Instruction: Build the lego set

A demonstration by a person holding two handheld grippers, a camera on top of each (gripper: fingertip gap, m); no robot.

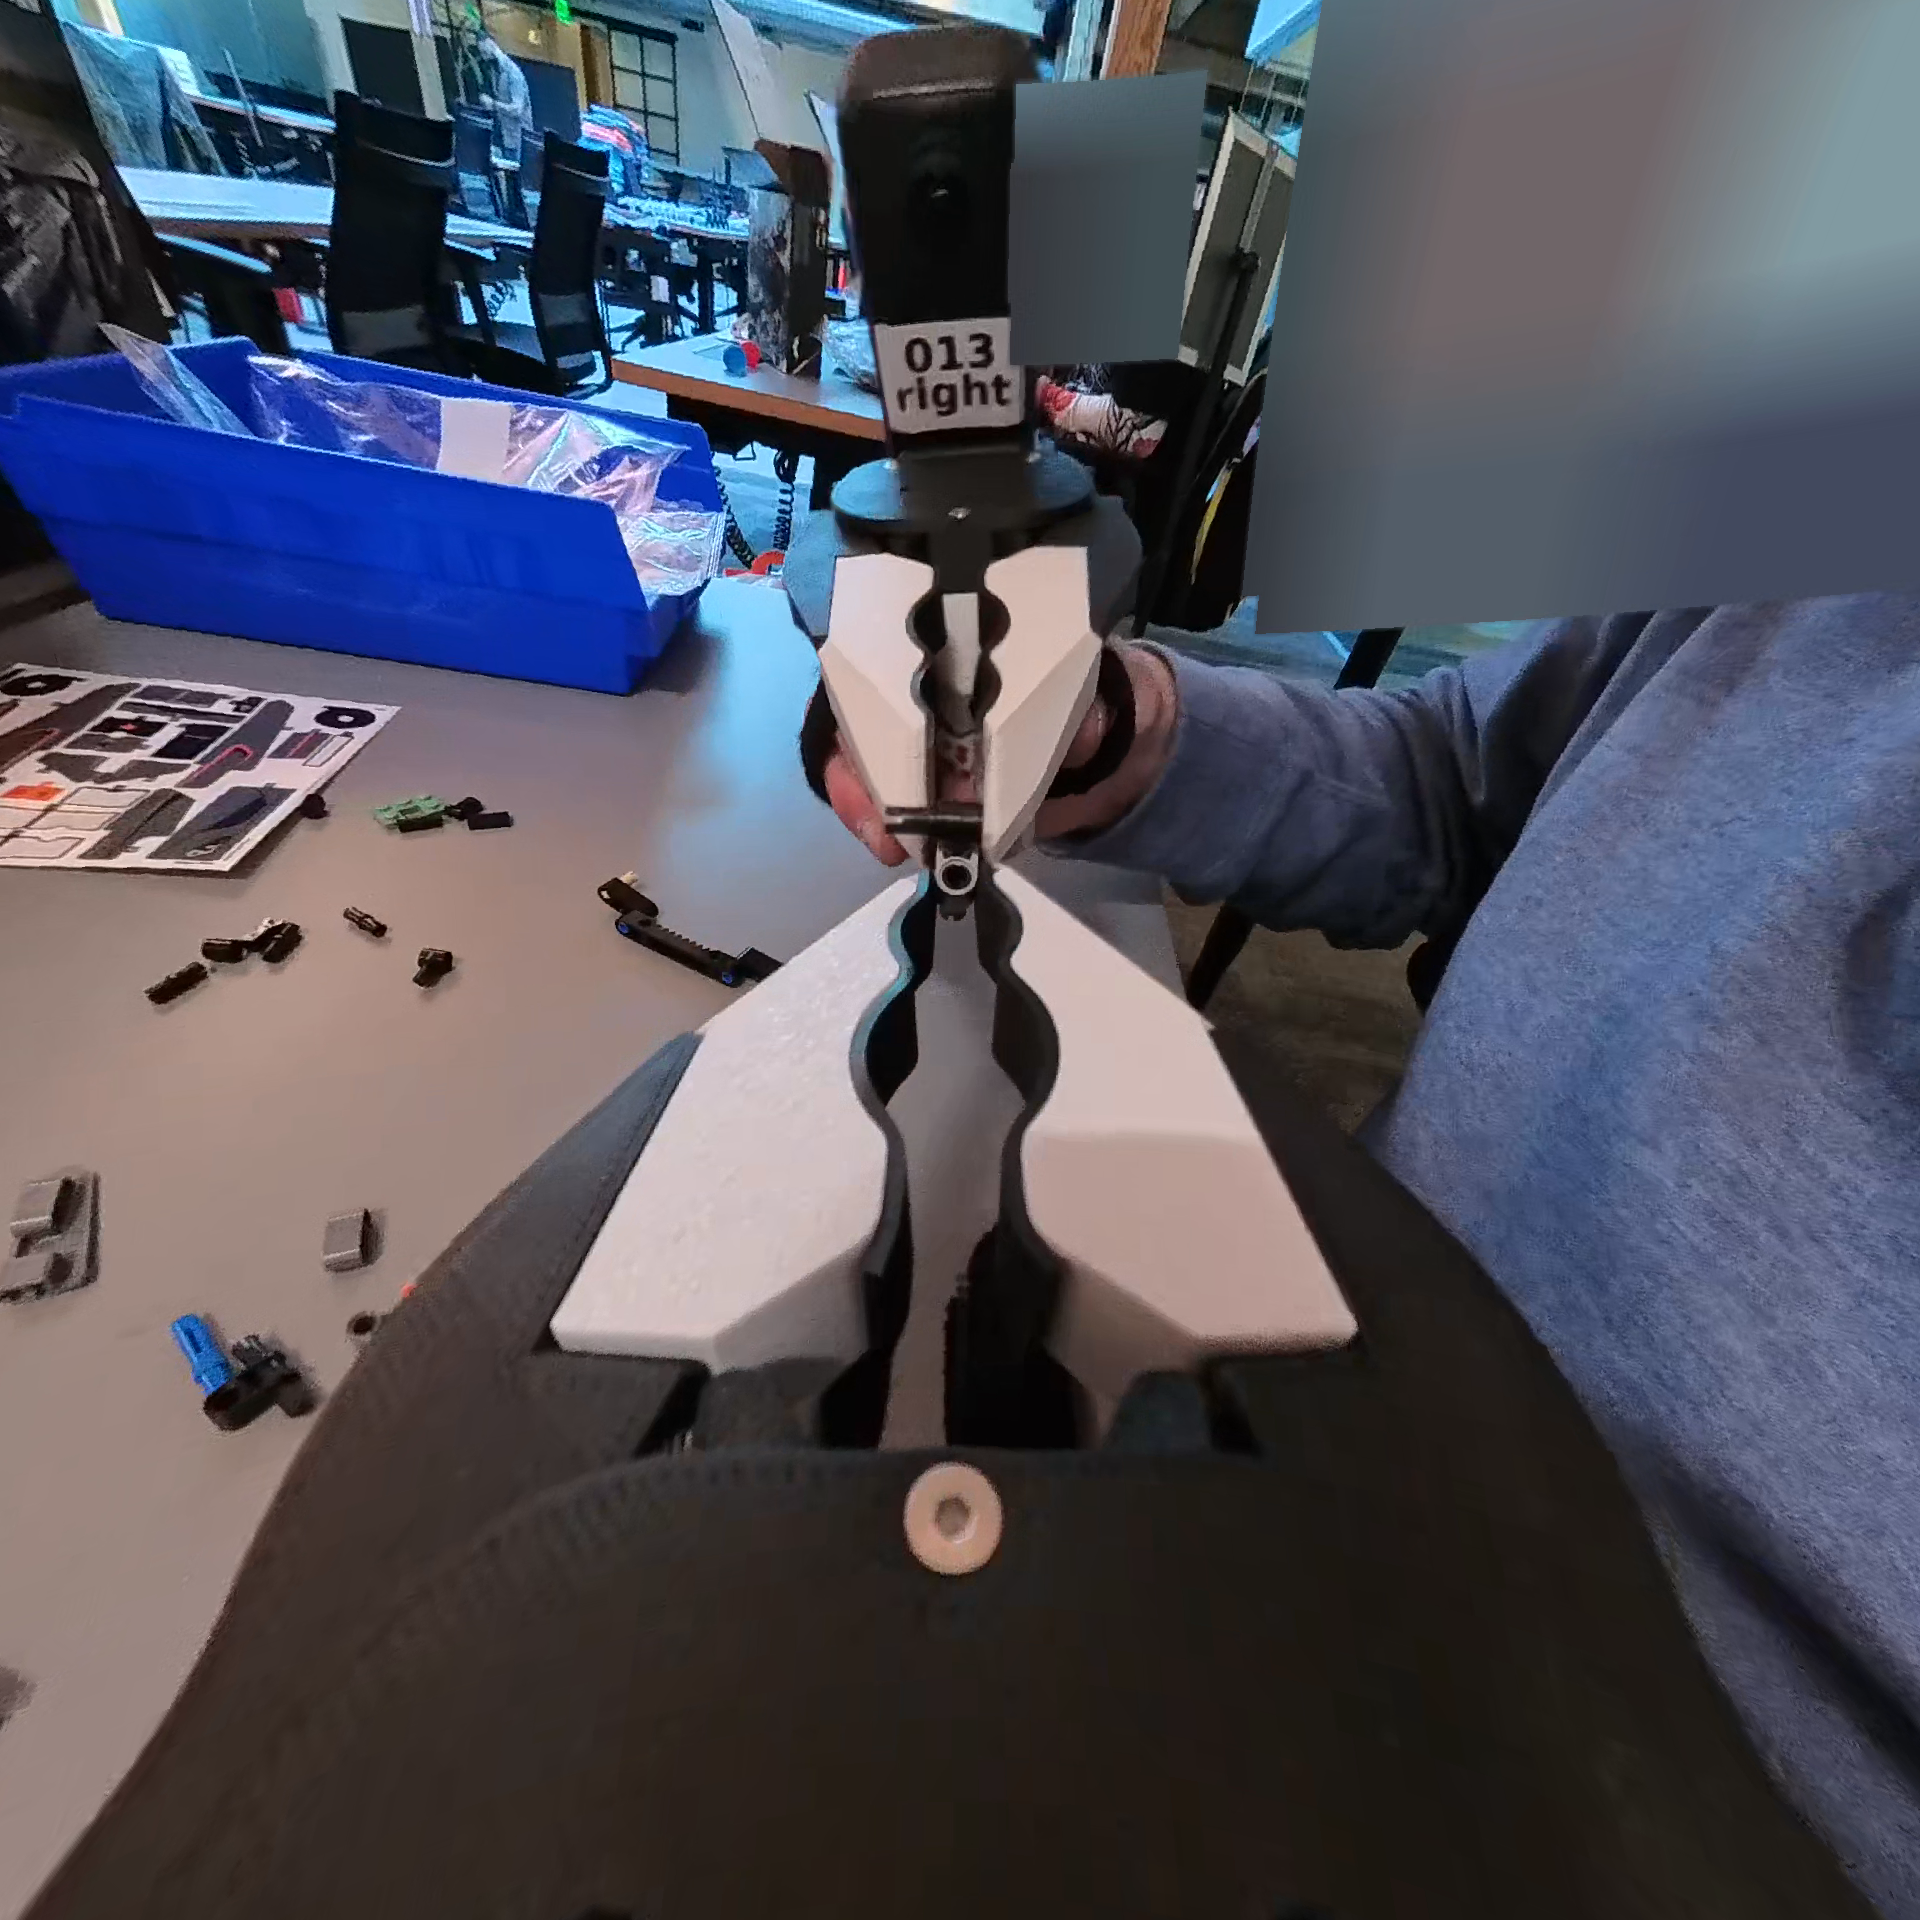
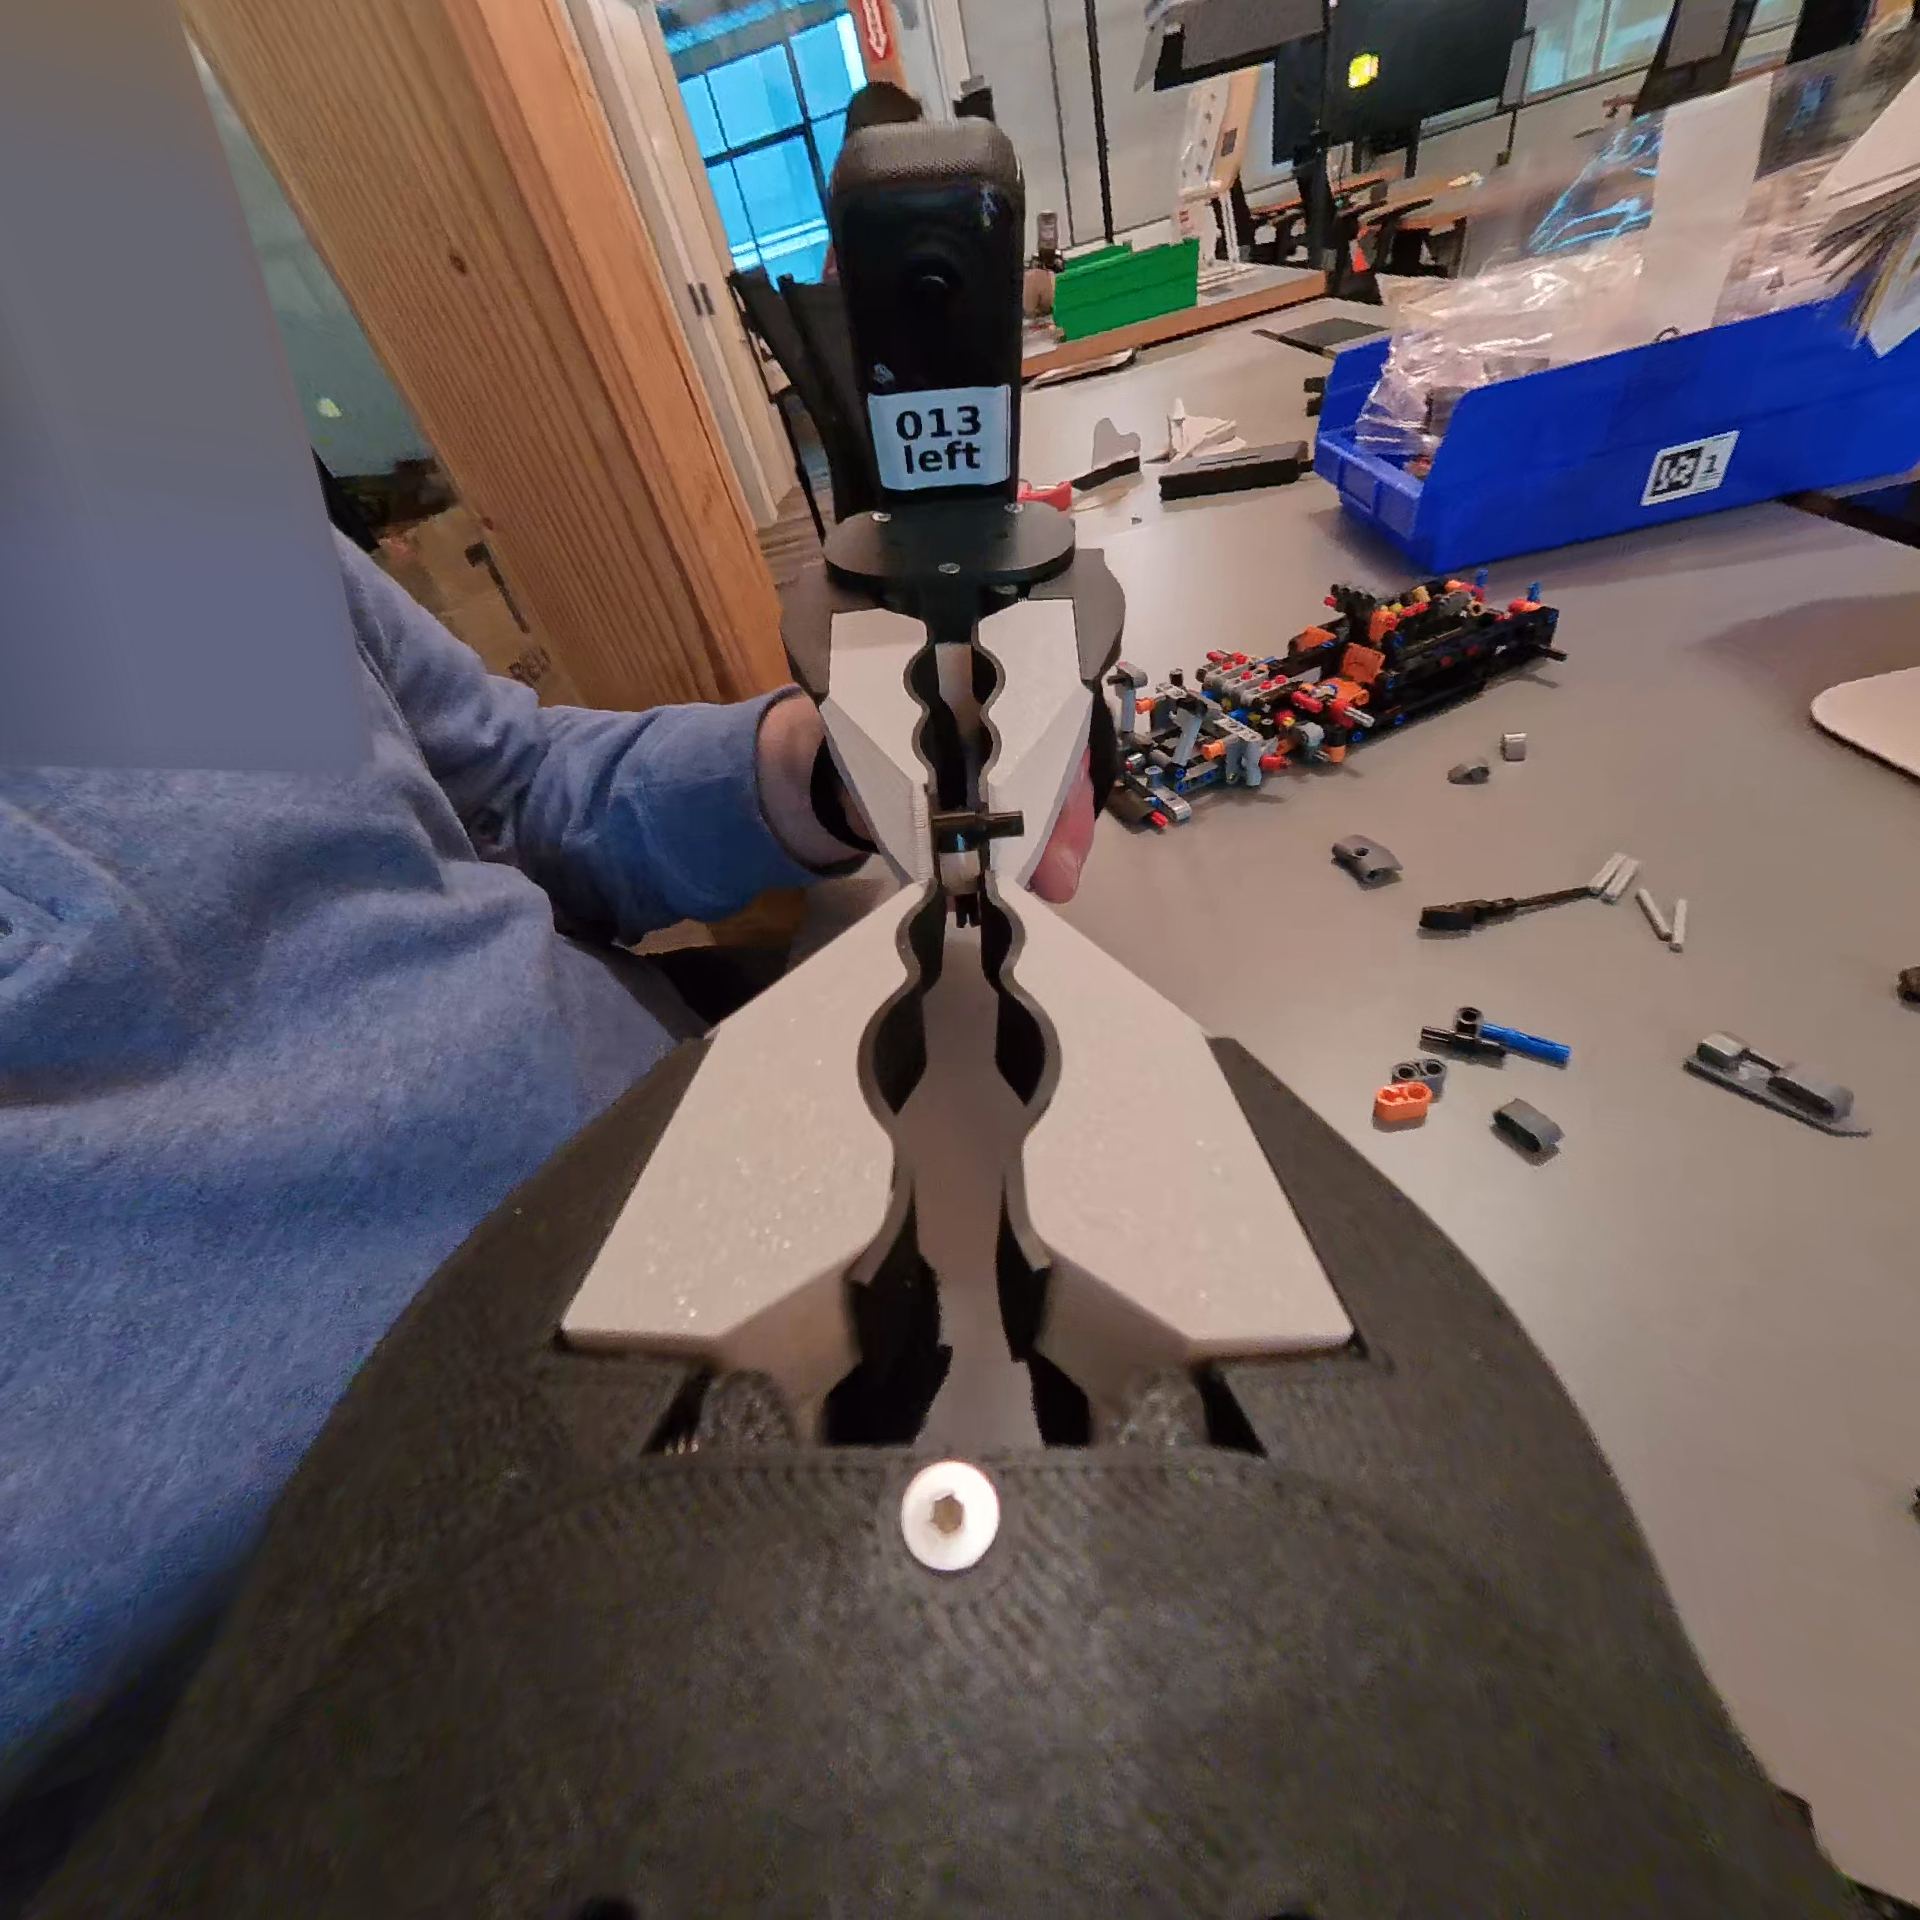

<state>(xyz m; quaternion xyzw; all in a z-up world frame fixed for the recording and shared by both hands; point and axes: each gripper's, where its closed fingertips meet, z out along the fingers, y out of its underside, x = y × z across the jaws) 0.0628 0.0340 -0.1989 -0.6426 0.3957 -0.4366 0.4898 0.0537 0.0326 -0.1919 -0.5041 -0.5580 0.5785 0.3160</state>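
My left gripper (image 1: 951, 902) and right gripper (image 2: 961, 896) meet tip to tip in the air over the near table edge. Both are shut. The left one pinches a small grey connector (image 1: 954, 878) with a round hole. The right gripper (image 1: 940, 826) faces it and pinches a black axle piece (image 1: 928, 821) with a short crossbar, which touches the connector. In the right wrist view the crossbar (image 2: 974, 824) and the grey connector (image 2: 956, 868) sit between both sets of tips. How the two pieces join is hidden by the fingers.
A partly built black and orange chassis (image 2: 1340, 686) lies on the grey table (image 2: 1351, 1299). Loose parts (image 2: 1496, 1039) lie right of it, more parts (image 1: 249, 940) and a sticker sheet (image 1: 156, 769) to the left. Blue bins of bags (image 1: 343, 540) (image 2: 1621, 436) stand behind. A blue-sleeved arm (image 1: 1299, 779) holds the right gripper. My two grippers' fingertips are within a few centimetres of each other.
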